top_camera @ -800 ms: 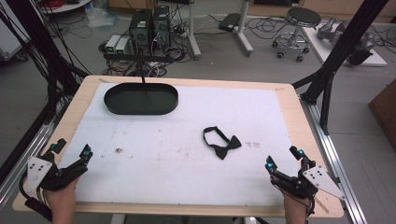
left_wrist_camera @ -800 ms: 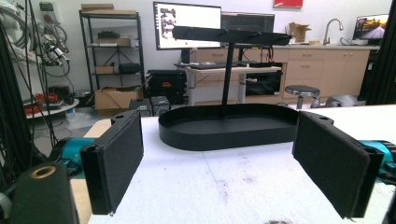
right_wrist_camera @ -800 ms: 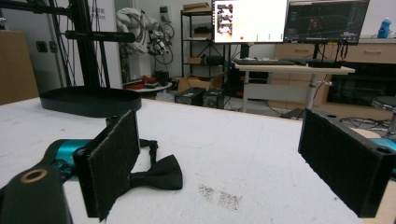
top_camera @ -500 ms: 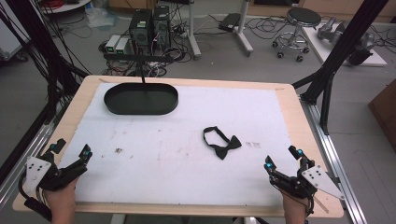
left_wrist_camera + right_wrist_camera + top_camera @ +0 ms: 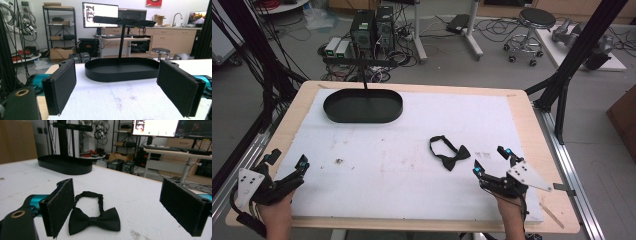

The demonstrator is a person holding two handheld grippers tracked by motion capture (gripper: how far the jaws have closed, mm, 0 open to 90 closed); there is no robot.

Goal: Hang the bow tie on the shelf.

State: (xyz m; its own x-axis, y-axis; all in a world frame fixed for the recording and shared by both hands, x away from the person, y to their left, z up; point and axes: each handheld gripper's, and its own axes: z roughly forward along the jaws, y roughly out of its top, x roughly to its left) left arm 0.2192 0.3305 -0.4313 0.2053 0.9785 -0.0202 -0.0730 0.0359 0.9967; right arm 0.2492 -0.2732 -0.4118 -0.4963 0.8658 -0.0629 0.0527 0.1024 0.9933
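Your right gripper (image 5: 493, 168) sits at the lower right of the high view, your hand under it near the bottom edge, its jaws spread wide and holding nothing. In the right gripper view the bow tie (image 5: 93, 218) lies flat on the tabletop just ahead of those jaws, nearer the left one, its strap looped away from you. In the high view the bow tie (image 5: 449, 152) lies right of centre, up and to the left of that gripper and apart from it.

Your left gripper (image 5: 284, 168) rests at the lower left, near the tabletop's left edge, jaws also spread and empty. The left gripper view looks straight across at the black oval tray (image 5: 122, 70), well apart from the jaws.

Between your two grippers the white sheet (image 5: 392, 165) is bare, lightly smudged. The tray (image 5: 363, 116) stands at the upper left, a post rising from it. The wooden rim (image 5: 524, 120) of the tabletop borders the sheet; beyond lie cables, computers and a stool (image 5: 536, 20) on the floor.
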